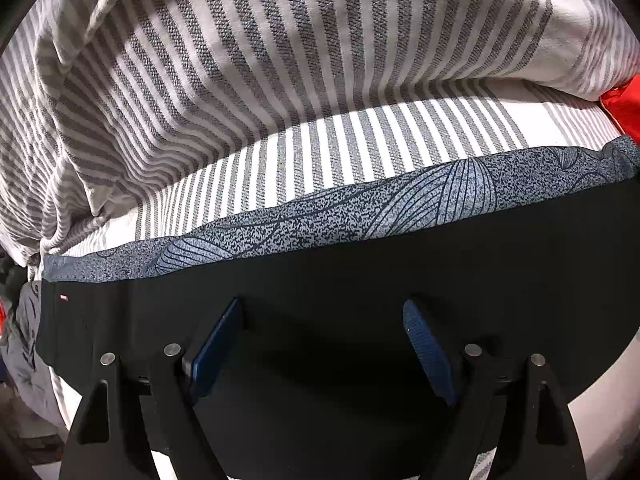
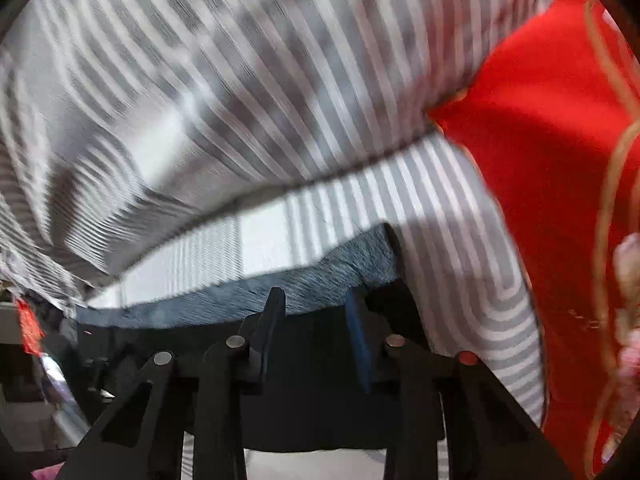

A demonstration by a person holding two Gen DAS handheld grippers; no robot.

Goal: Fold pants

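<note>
The black pants (image 1: 320, 280) lie flat on a striped bed sheet (image 1: 360, 140), with a small red tag (image 1: 62, 298) near their left end. Along their far edge runs a blue-grey speckled cloth (image 1: 360, 216) printed with leaf lines. My left gripper (image 1: 324, 308) points down over the pants, jaws wide open, nothing between the blue pads (image 1: 416, 320). In the blurred right wrist view, my right gripper (image 2: 316, 296) hangs over the pants (image 2: 312, 420) near the blue-grey cloth's (image 2: 224, 300) corner. Its jaws stand a little apart, gripping nothing.
A bulky grey-and-white striped duvet (image 1: 240, 40) rises just beyond the pants and overhangs the sheet (image 2: 460, 220). A red cloth with gold trim (image 2: 540, 140) lies to the right; its edge (image 1: 624, 108) shows in the left wrist view. Dark clutter sits off the bed's left side.
</note>
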